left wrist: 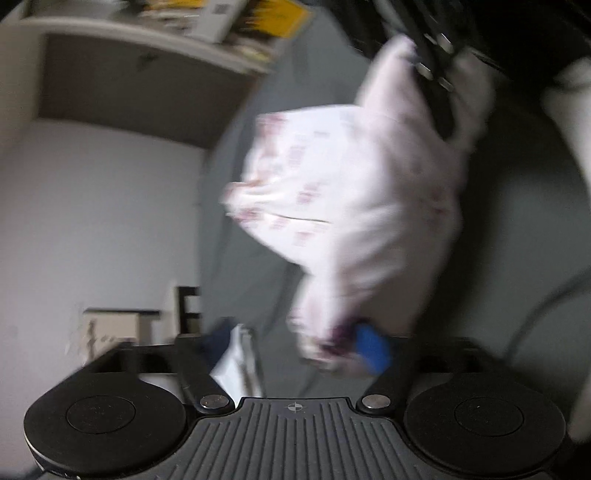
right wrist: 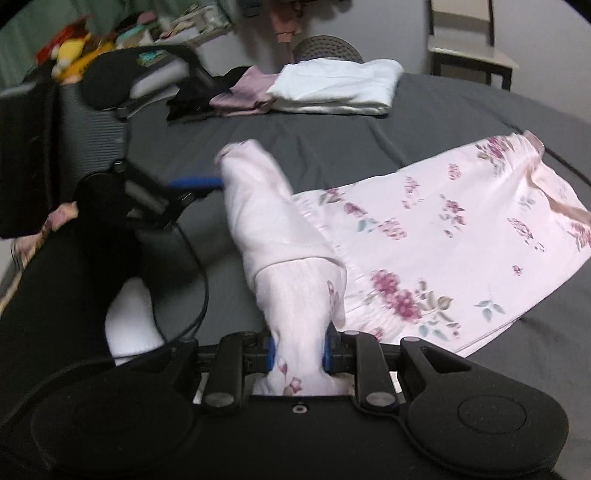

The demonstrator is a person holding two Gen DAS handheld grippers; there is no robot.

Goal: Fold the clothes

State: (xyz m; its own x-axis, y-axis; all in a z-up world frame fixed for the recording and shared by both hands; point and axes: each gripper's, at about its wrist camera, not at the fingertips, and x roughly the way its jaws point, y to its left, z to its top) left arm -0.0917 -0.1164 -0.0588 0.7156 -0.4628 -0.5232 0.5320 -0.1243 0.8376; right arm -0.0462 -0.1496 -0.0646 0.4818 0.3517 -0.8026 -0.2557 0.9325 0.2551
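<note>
Right wrist view shows the right tool (right wrist: 298, 356) clamped on a bunched edge of the pale pink floral garment (right wrist: 424, 236), blue pads pressing the cloth from both sides. From there the fabric rises in a twisted ridge to the left tool (right wrist: 207, 182), whose blue pad meets the far end of the ridge; whether that tool is closed on the cloth cannot be told, as blur hides the tips. The rest of the garment lies spread on the dark grey bed (right wrist: 369, 122). Beyond it sit a folded white cloth (right wrist: 340, 86), a mauve one (right wrist: 247, 94) and a black one (right wrist: 192, 99), touching in a row. Left wrist view is heavily smeared: the garment hangs as a pale mass, and a shelf (left wrist: 140, 40) holds yellow and white boxes (left wrist: 236, 18) whose printing is unreadable
</note>
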